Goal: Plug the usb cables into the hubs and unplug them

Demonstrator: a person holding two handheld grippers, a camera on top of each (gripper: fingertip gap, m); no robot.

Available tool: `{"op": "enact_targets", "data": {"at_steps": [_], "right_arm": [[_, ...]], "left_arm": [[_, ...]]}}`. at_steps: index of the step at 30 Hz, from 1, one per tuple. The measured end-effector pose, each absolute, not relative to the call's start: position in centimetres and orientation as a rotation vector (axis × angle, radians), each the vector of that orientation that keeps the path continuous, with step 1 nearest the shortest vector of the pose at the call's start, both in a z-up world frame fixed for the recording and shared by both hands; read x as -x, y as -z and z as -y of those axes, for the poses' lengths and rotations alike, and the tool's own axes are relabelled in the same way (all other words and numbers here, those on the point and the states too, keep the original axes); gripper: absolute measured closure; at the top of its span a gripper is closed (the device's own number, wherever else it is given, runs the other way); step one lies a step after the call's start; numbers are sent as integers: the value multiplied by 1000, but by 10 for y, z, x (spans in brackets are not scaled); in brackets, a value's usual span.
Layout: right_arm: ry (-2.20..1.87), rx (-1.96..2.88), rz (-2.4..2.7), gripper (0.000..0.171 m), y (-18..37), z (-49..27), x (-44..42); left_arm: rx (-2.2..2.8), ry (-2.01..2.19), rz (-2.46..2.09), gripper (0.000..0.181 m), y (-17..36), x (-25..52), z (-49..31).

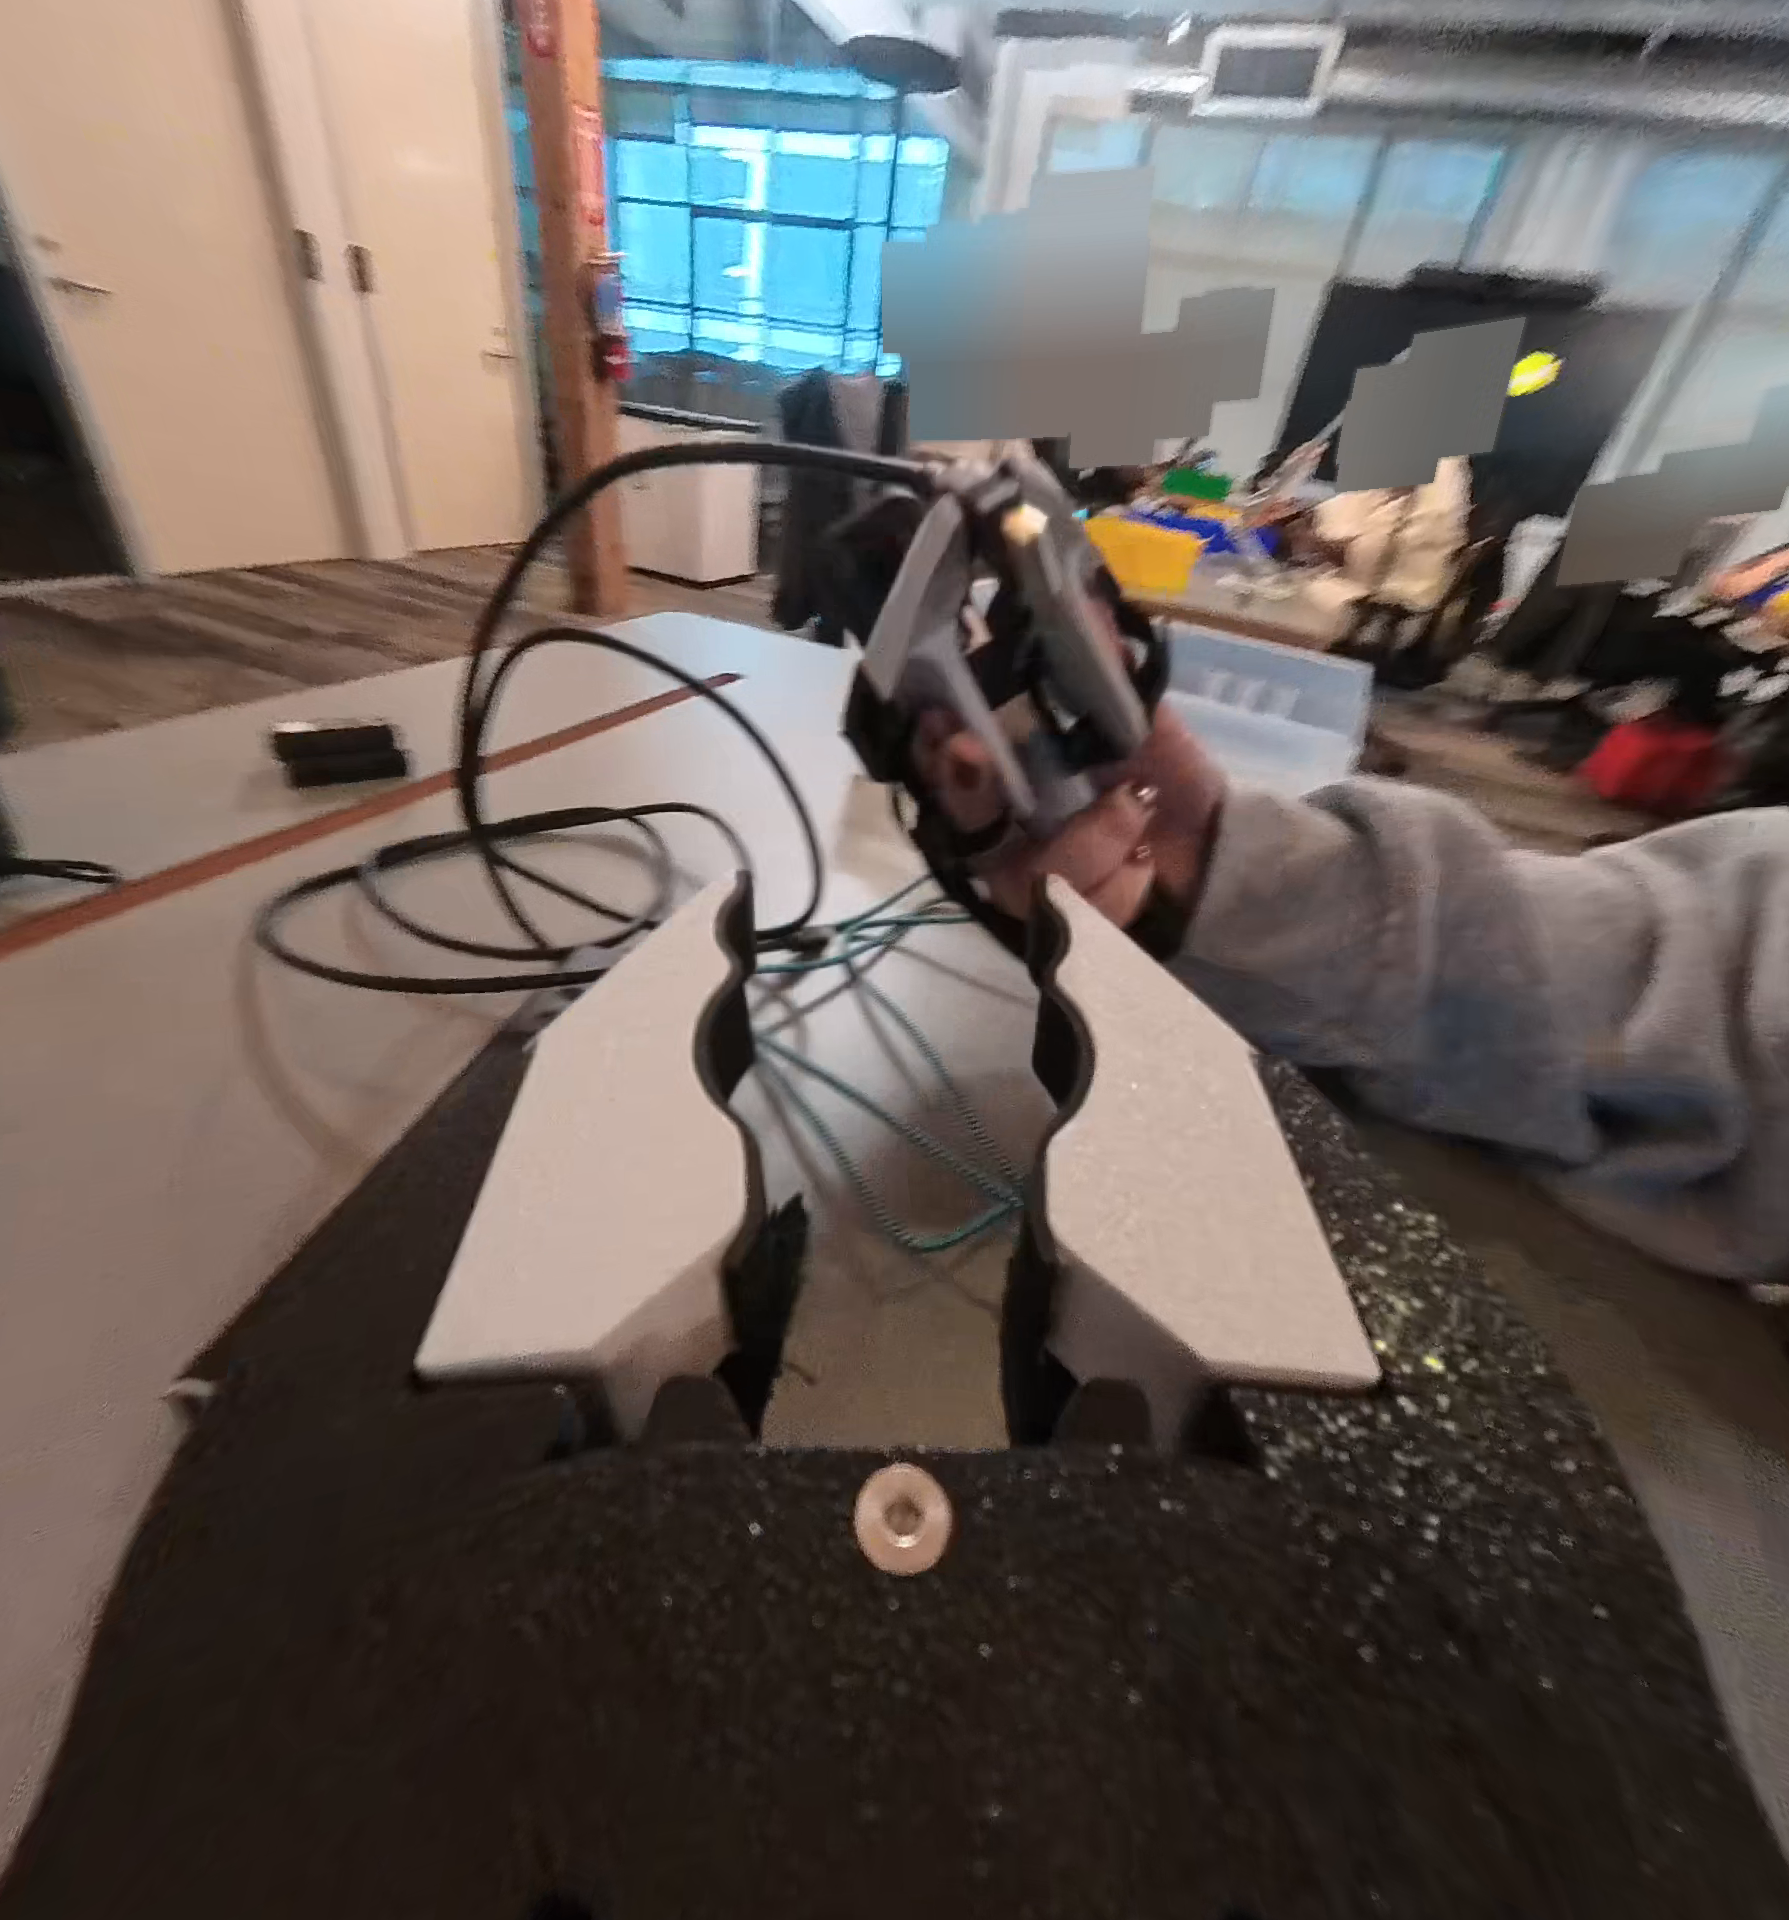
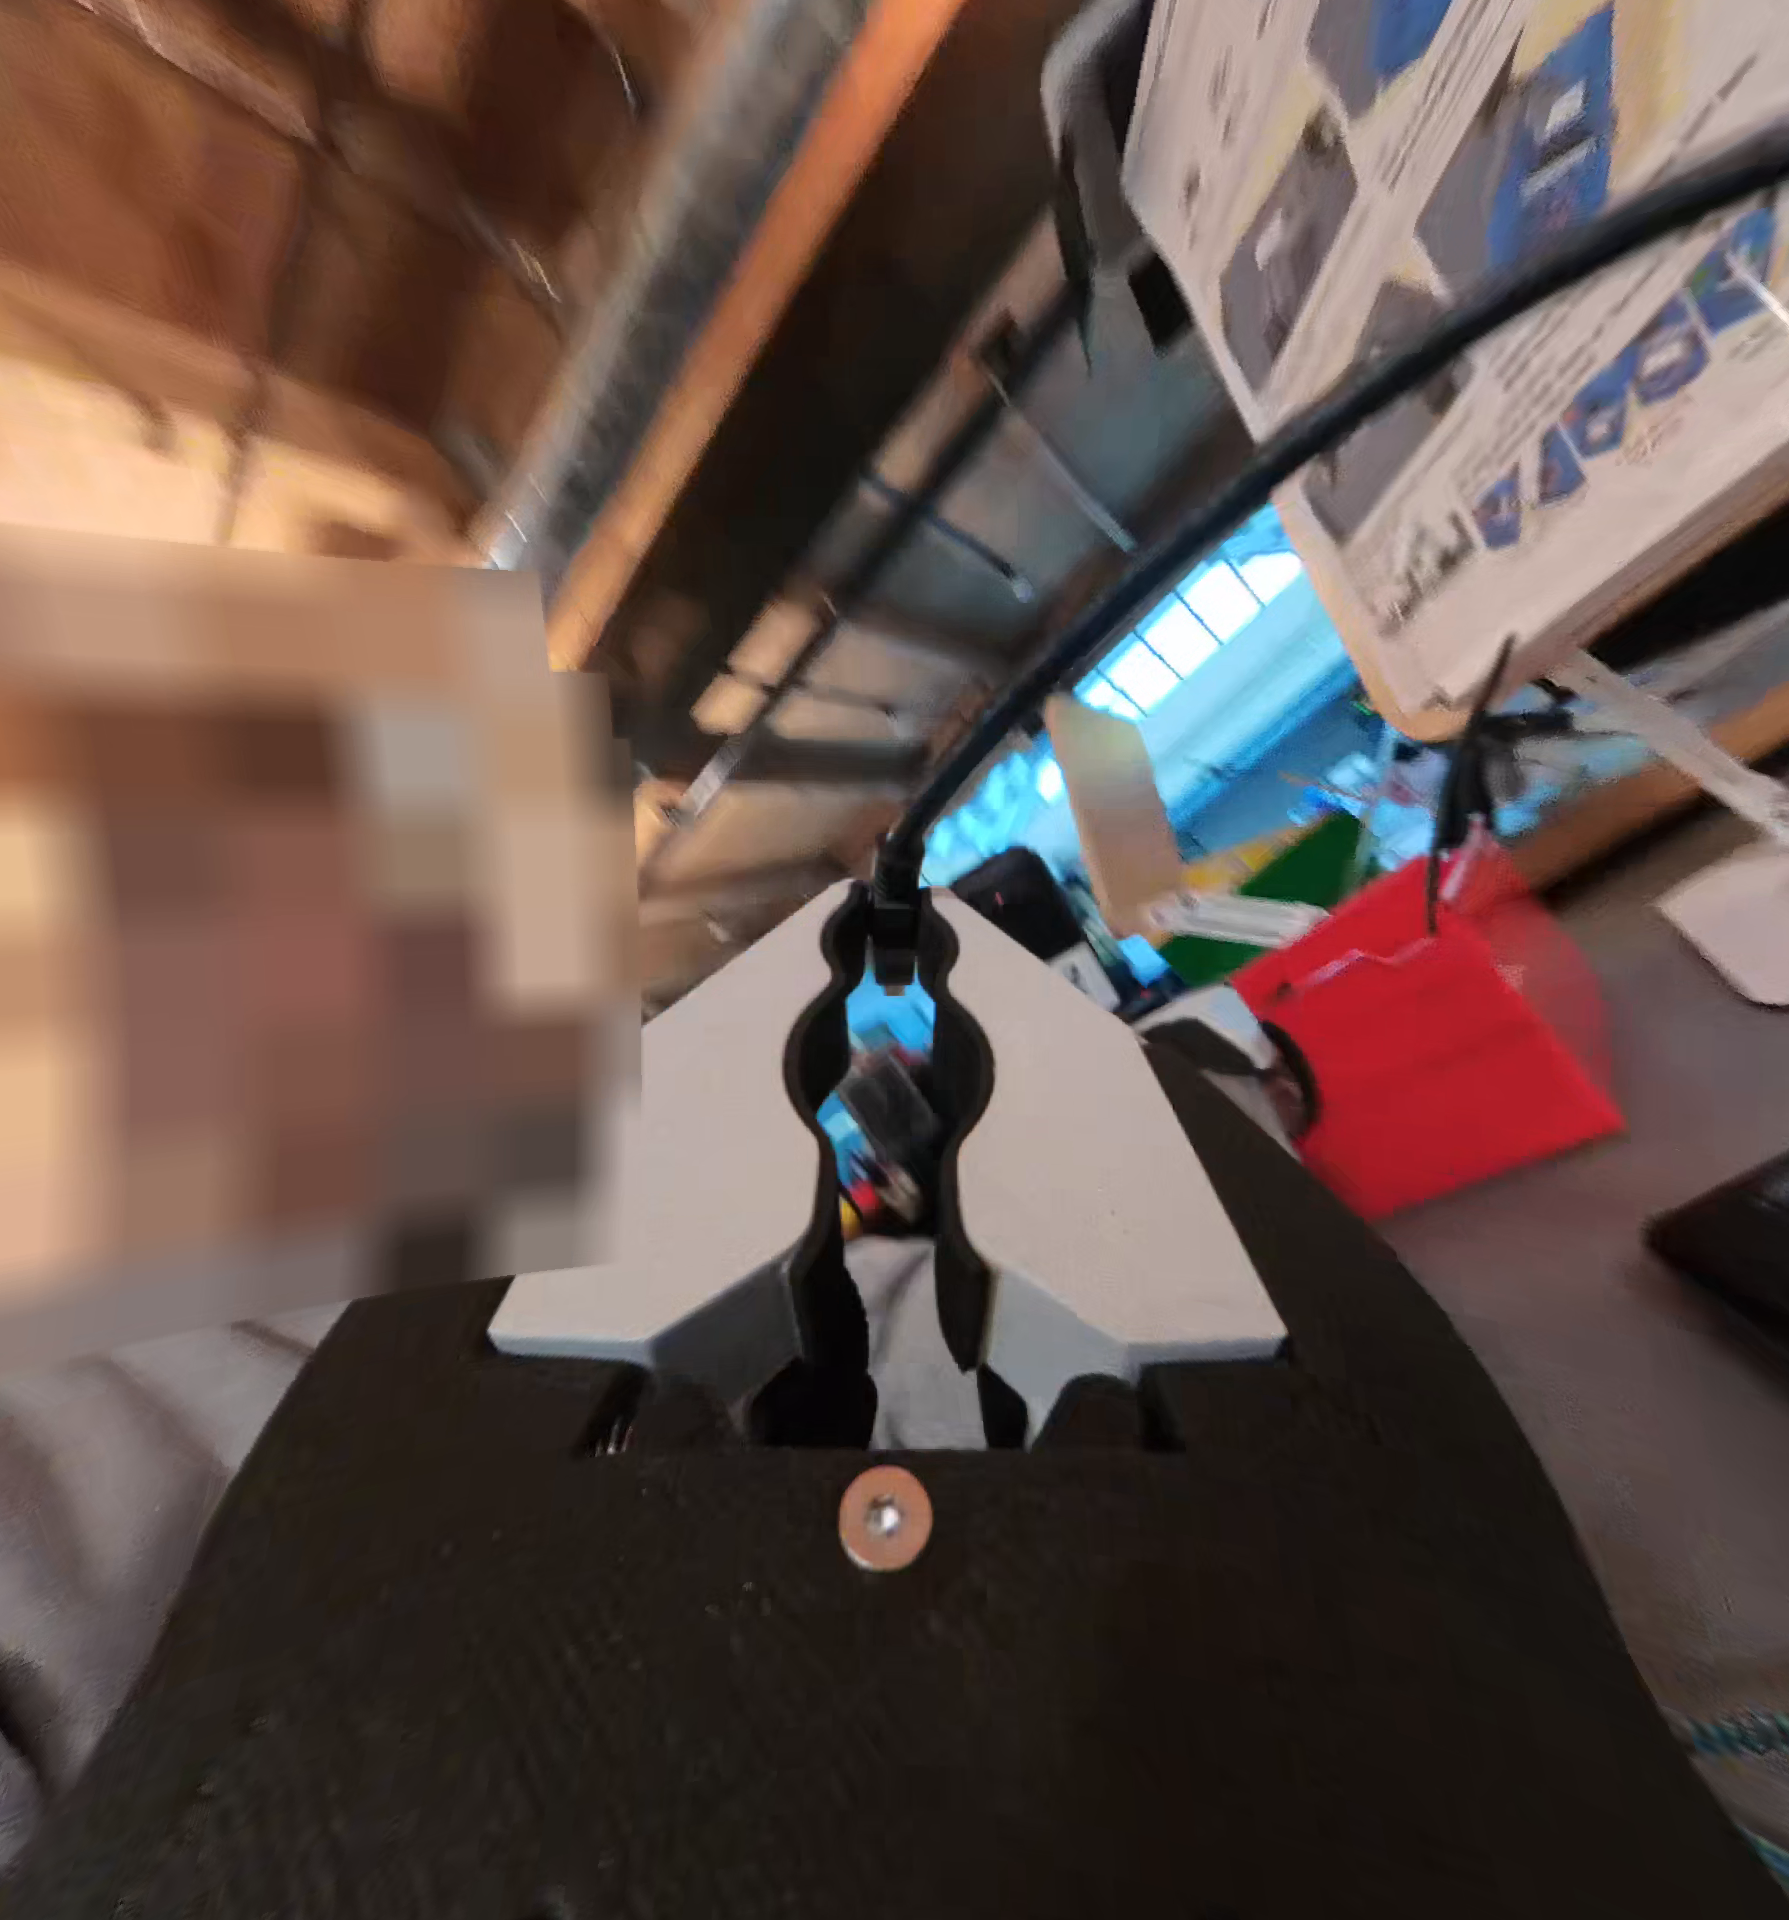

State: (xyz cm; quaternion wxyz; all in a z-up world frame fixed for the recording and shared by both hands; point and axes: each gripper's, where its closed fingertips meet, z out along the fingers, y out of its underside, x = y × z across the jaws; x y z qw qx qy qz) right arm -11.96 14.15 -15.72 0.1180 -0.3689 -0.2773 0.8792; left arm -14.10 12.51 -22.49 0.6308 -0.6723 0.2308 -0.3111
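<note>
My left gripper [image 1: 895,894] is open and empty, low over the white table [image 1: 194,1091]. A black USB cable [image 1: 485,914] lies coiled on the table ahead of it, and a green braided cable [image 1: 900,1122] lies under and between my fingers. My right gripper [image 1: 983,494] shows in the left wrist view, raised and tilted up, shut on the plug end of the black cable, which arcs down to the coil. In the right wrist view my right gripper [image 2: 890,914] pinches the black USB plug [image 2: 892,940] at its tips, the cable [image 2: 1285,447] running up and right. A black hub [image 1: 337,750] lies far left on the table.
A person's hand and grey sleeve [image 1: 1492,987] hold the right gripper. A brown strip [image 1: 350,821] crosses the table. A red bin [image 2: 1430,1039] and a dark flat device [image 2: 1773,1236] sit at the right of the right wrist view. Cluttered desks stand behind. Some 7 centimeters of space lies between my two pairs of fingers.
</note>
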Motion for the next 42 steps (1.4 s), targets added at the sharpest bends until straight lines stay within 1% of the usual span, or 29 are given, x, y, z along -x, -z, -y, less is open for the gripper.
{"op": "enact_targets", "data": {"at_steps": [3,6,15,23,24,31,37,40,42], "right_arm": [[-2767,1025,563,165,153,-162,108],[-2873,973,447,165,152,-172,101],[-2850,943,476,164,150,-175,93],[-2771,1001,470,164,157,-184,93],[-2762,1007,472,164,157,-184,93],[-2705,1079,459,164,165,-190,97],[-2641,1155,434,165,174,-196,104],[-2724,1086,365,164,169,-200,97],[-2769,1054,325,165,167,-202,94]], "left_arm": [[1569,575,-518,131,230,153,-132],[1604,504,-497,131,237,162,-137],[1700,381,-486,128,257,178,-148],[1977,207,-511,87,303,203,-173],[1995,208,-505,86,305,206,-178],[2159,318,-505,92,334,215,-198],[2262,320,-577,95,351,220,-193],[2269,320,-579,97,350,220,-190],[2271,280,-594,102,352,223,-189]]}}
